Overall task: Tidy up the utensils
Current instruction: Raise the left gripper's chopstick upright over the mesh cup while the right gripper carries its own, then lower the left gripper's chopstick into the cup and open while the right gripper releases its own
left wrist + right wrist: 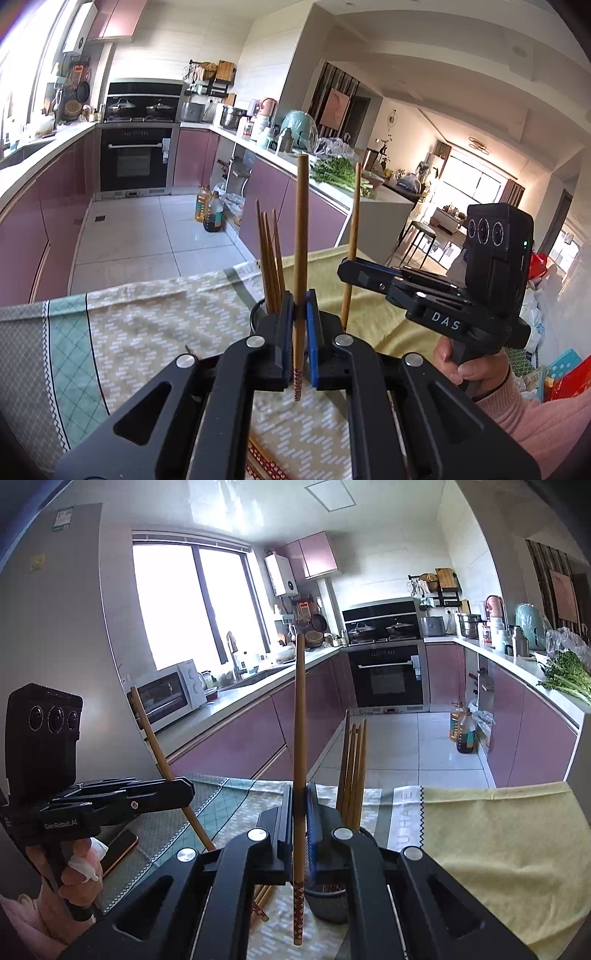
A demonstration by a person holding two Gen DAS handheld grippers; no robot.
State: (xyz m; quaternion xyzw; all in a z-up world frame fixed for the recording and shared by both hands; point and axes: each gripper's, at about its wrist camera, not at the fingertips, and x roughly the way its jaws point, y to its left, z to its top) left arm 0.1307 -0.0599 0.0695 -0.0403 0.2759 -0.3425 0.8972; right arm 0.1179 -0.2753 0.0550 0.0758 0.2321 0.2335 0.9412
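Each gripper pinches one chopstick upright, ready to drop into the cup with the others.

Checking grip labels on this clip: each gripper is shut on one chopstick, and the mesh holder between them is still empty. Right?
Not quite: the mesh holder already has several chopsticks standing in it, as the right wrist view shows. Left gripper and right gripper do each clamp one chopstick.
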